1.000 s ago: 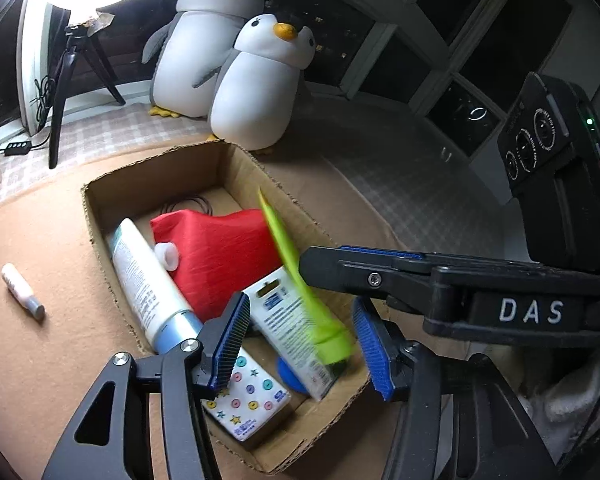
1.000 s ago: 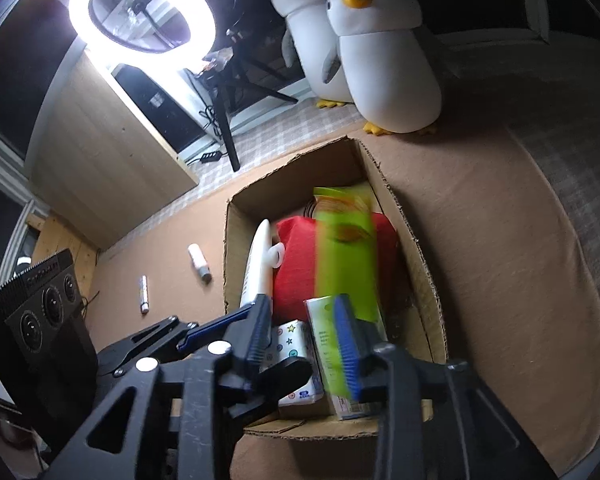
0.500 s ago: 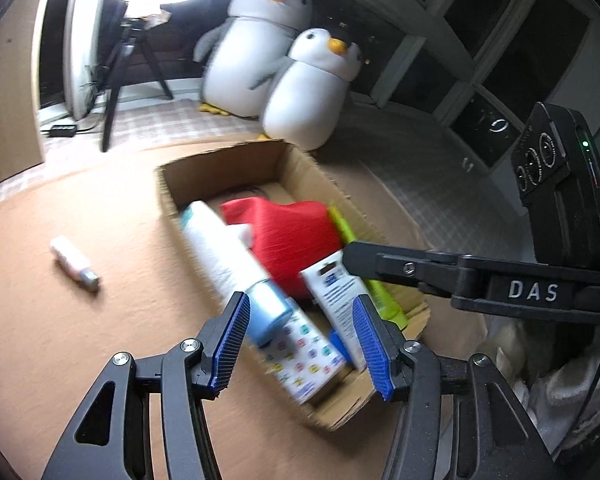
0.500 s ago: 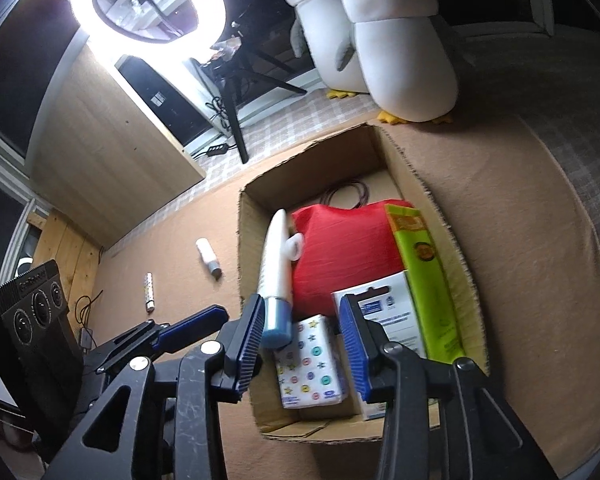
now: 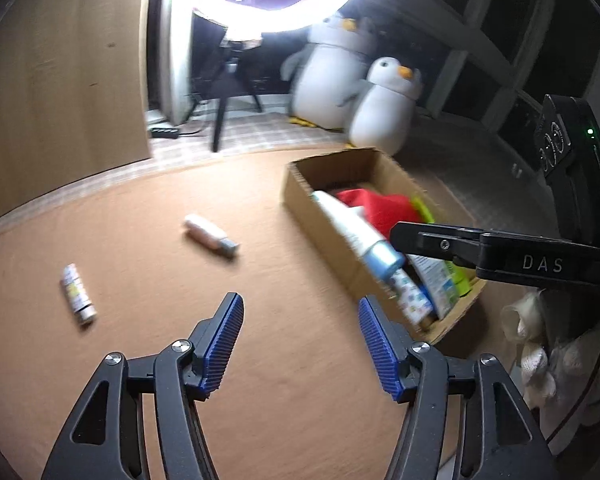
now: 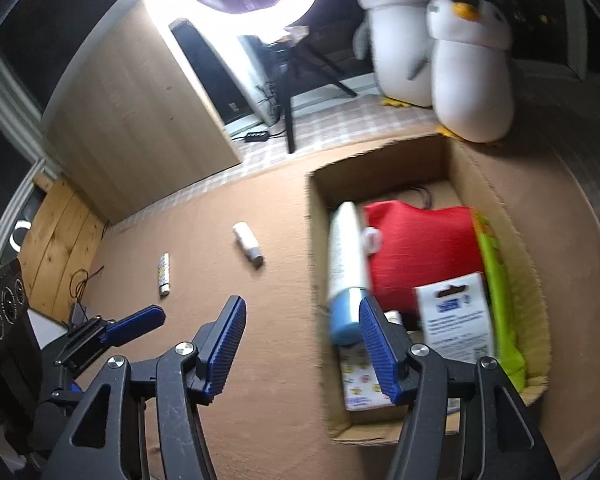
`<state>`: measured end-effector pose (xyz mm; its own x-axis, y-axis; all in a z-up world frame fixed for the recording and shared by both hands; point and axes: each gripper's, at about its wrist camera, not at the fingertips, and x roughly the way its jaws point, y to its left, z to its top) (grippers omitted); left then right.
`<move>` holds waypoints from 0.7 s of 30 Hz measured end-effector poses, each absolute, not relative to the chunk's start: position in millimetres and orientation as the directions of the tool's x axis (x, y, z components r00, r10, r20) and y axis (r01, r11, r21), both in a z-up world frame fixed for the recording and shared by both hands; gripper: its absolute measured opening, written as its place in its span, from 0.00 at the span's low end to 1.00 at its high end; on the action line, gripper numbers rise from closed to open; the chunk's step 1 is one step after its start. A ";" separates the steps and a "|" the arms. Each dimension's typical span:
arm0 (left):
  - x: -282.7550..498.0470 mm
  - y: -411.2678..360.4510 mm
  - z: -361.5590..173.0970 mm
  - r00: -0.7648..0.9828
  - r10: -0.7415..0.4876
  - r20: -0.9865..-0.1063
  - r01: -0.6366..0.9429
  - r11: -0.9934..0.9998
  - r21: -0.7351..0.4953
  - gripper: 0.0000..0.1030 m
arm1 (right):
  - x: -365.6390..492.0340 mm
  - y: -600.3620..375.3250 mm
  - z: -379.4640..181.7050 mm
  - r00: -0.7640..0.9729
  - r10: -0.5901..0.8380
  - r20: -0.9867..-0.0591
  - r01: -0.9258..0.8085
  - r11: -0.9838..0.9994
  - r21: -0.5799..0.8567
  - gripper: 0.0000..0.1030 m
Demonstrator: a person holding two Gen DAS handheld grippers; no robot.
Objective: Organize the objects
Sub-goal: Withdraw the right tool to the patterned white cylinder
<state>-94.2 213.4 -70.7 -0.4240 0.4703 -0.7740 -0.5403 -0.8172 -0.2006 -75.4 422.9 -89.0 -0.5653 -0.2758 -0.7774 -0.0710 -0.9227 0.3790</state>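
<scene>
Both tools stand wide apart at the jaws and hold nothing. The left gripper [image 5: 300, 320] hovers over bare brown mat [image 5: 148, 264], with the small white bottle [image 5: 210, 236] ahead of it and slightly left, lying flat, its long axis running from far-left to near-right and its grey cap end pointing toward the cardboard box [image 5: 320, 216]. The patterned stick [image 5: 78, 294] lies farther left, well apart from the bottle, its long axis running roughly away from the camera with its silver end nearer. The right gripper [image 6: 300, 332] straddles the box's left wall [image 6: 318, 248]; inside lie a white tube with a blue cap [image 6: 344, 268] pointing toward the gripper, a red pouch [image 6: 420, 252], a green packet [image 6: 500, 288] and a white carded pack [image 6: 454, 320].
</scene>
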 end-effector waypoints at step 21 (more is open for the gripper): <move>-114.6 30.5 -113.0 -0.455 0.328 -0.828 -0.282 -0.935 -0.215 0.69 | -125.4 275.2 -104.9 -0.507 -0.371 -0.778 0.121 -0.924 0.363 0.55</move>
<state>-114.6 30.5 -113.0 -0.4554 0.3278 -0.8277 -0.2821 -0.9350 -0.2151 -125.4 275.2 -104.9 -0.5067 -0.3713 -0.7781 0.1205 -0.9242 0.3625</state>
